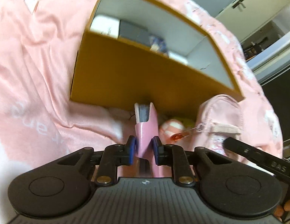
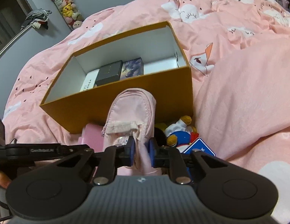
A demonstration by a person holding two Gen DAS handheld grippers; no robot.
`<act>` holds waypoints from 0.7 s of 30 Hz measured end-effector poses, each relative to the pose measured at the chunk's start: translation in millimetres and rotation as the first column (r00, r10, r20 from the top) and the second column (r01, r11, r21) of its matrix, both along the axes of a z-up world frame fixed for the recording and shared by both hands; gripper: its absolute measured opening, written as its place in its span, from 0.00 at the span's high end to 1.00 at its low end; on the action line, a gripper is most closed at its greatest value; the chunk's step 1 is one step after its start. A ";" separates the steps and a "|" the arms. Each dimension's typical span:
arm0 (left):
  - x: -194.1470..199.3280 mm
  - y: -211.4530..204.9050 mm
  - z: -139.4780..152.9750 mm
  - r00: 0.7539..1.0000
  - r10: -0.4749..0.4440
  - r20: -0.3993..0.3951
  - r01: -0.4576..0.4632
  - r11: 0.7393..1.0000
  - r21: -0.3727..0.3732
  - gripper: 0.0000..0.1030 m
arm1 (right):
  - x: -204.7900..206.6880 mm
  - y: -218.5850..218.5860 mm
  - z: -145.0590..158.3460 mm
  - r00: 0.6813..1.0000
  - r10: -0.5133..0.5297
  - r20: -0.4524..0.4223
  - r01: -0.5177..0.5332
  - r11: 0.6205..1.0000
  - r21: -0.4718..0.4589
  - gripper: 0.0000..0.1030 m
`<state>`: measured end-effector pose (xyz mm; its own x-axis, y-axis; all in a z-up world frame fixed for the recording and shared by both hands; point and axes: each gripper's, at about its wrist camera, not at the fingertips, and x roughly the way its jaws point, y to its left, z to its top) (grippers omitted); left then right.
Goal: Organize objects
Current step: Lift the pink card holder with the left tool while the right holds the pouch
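An open orange box (image 1: 126, 71) with a white inside lies on a pink bedspread; it also shows in the right wrist view (image 2: 145, 93). Inside lie a white box (image 2: 89, 82), a black box (image 2: 108, 72) and a purple box (image 2: 133, 68). My left gripper (image 1: 144, 146) is shut on a pink-covered notebook (image 1: 145, 125), held just in front of the box's near wall. My right gripper (image 2: 142, 149) is shut on a pale pink zip pouch (image 2: 131, 113), also in front of the box. The pouch shows in the left wrist view (image 1: 219, 115) at the right.
A plush duck toy (image 2: 180, 130) and a blue card (image 2: 200, 147) lie by the box's near right corner. The pink bedspread (image 2: 238, 74) rises in folds to the right. A column of plush toys (image 2: 67, 5) hangs on the far wall. Dark furniture (image 1: 272, 37) stands beyond the bed.
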<state>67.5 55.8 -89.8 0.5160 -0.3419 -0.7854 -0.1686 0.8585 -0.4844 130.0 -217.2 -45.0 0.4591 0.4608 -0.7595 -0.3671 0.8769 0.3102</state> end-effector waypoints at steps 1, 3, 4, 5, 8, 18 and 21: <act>0.9 8.3 4.3 1.000 0.000 0.012 0.000 1.000 -0.006 0.79 | -1.9 -0.4 3.6 1.000 0.005 0.008 -0.005 1.000 0.000 0.86; -5.4 11.0 13.5 0.999 0.002 0.034 -0.002 1.000 -0.011 0.79 | -5.9 -1.8 11.6 1.000 0.010 0.024 -0.010 1.000 0.003 0.87; -8.7 12.2 18.5 0.999 0.002 0.047 -0.001 1.000 -0.014 0.80 | -7.6 -2.7 16.1 0.999 0.014 0.033 -0.014 1.000 0.008 0.87; -12.2 12.2 23.6 0.998 0.004 0.061 -0.003 1.000 -0.016 0.80 | -8.8 -3.6 20.3 0.999 0.019 0.041 -0.019 1.000 0.014 0.87; -12.6 10.0 39.5 0.994 0.004 0.109 -0.001 1.000 -0.025 0.80 | -12.5 -3.6 32.5 0.997 0.034 0.070 -0.036 0.999 0.027 0.87; -15.4 13.6 94.9 0.960 0.024 0.280 -0.005 0.998 -0.068 0.81 | -15.6 5.7 74.3 0.980 0.083 0.181 -0.088 0.996 0.023 0.87; -8.1 18.5 108.4 0.949 0.042 0.312 -0.021 0.997 -0.069 0.81 | -8.0 8.8 84.9 0.975 0.094 0.203 -0.101 0.995 0.025 0.87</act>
<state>59.3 74.3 18.6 0.7437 -0.3658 -0.5596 -0.0261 0.8205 -0.5710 122.0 -208.4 39.9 0.5522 0.5355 -0.6390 -0.5086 0.8237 0.2508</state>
